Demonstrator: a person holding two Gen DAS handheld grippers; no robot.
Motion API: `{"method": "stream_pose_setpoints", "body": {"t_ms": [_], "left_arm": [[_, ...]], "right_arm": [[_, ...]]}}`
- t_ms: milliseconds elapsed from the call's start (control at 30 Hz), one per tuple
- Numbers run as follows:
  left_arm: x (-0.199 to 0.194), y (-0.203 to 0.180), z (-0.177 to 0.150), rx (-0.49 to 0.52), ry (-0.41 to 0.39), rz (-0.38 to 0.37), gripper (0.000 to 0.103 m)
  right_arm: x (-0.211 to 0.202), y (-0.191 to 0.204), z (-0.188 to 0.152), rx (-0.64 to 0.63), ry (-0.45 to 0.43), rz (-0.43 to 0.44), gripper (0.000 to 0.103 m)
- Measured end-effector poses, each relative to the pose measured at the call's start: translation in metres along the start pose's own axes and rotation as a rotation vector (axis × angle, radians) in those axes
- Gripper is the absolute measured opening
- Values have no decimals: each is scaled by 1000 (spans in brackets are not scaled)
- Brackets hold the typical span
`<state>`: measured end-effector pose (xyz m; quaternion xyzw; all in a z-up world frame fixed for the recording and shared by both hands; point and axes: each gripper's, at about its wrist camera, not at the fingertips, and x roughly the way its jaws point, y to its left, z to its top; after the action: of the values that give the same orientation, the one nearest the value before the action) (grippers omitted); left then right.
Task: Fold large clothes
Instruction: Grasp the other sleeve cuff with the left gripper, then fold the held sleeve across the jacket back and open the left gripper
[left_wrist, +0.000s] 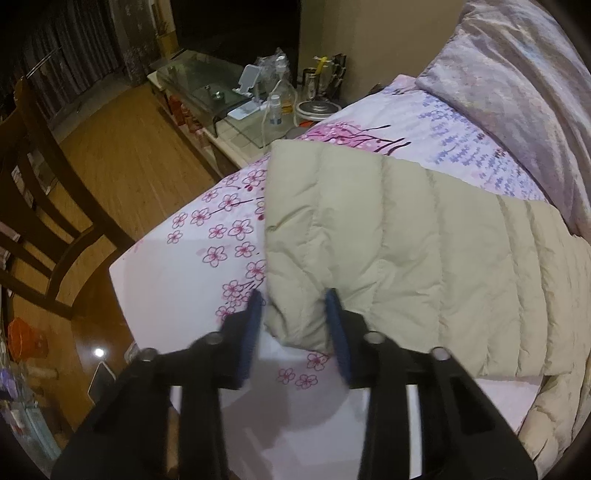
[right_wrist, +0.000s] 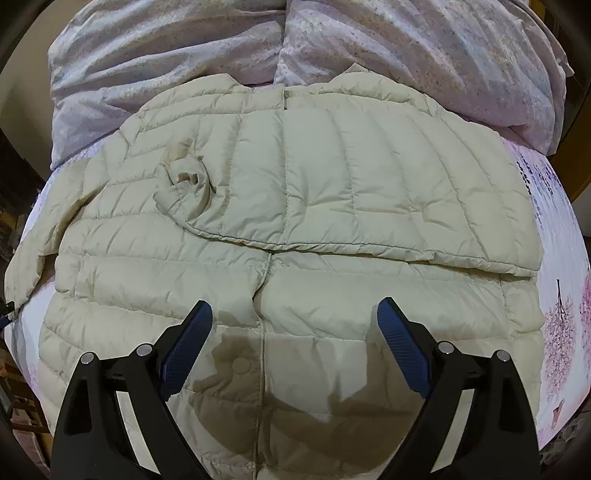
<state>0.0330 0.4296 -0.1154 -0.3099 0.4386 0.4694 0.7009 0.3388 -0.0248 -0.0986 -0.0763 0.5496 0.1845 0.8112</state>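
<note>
The left claw (left_wrist: 295, 306) is narrowed around a bunched corner of the beige quilted jacket (left_wrist: 406, 251), its blue pads (left_wrist: 334, 317) against the padding on both sides. From there the jacket runs toward 2 o'clock across the blossom-print bedsheet (left_wrist: 207, 236). The right claw (right_wrist: 295, 314) hangs wide over the jacket's front, gripping nothing, with one sleeve (right_wrist: 369, 199) folded across the chest at 12 o'clock and a rumpled duvet (right_wrist: 166, 55) beyond.
</note>
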Motion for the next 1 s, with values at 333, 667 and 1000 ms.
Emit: {"method": "stream_pose_setpoints", "body": {"t_ms": [333,667,1000], "left_arm": [[-10,-13,-1,35,-37,-1,7],[-65,-70,14,155,-176,-91,7],[-130,-179,0,314,-243,-352,7]], "right_arm": [[2,-3,2,3,-3,3,93],[1,-8,7,26,-10,18,93],[-3,-35,7,80,-22,38,93]]}}
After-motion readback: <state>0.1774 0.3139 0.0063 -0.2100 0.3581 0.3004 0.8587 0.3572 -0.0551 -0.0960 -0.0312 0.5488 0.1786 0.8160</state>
